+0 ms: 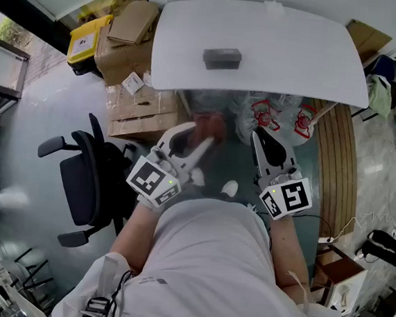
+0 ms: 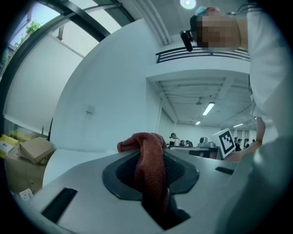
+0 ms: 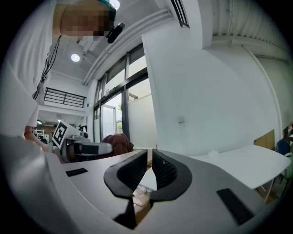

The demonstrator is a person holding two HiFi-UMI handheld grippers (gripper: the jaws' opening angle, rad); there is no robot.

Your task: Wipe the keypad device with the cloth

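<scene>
The keypad device (image 1: 221, 58), a dark grey slab, lies on the white table (image 1: 299, 52), well ahead of both grippers. I hold both grippers level in front of my body, short of the table's near edge. My left gripper (image 1: 201, 142) is shut on a reddish-brown cloth (image 1: 210, 125); in the left gripper view the cloth (image 2: 149, 167) is pinched between the pads and bunches over their tips. My right gripper (image 1: 257, 136) is shut with nothing in it, its pads meeting at the tips (image 3: 149, 154). The right gripper view shows the cloth (image 3: 118, 142) off to the left.
Cardboard boxes (image 1: 134, 57) and a yellow bin (image 1: 89, 39) stand left of the table. A black office chair (image 1: 88, 178) is at my left. Plastic bags (image 1: 278, 117) lie under the table's near edge, and a slatted wooden piece (image 1: 338, 168) runs along my right.
</scene>
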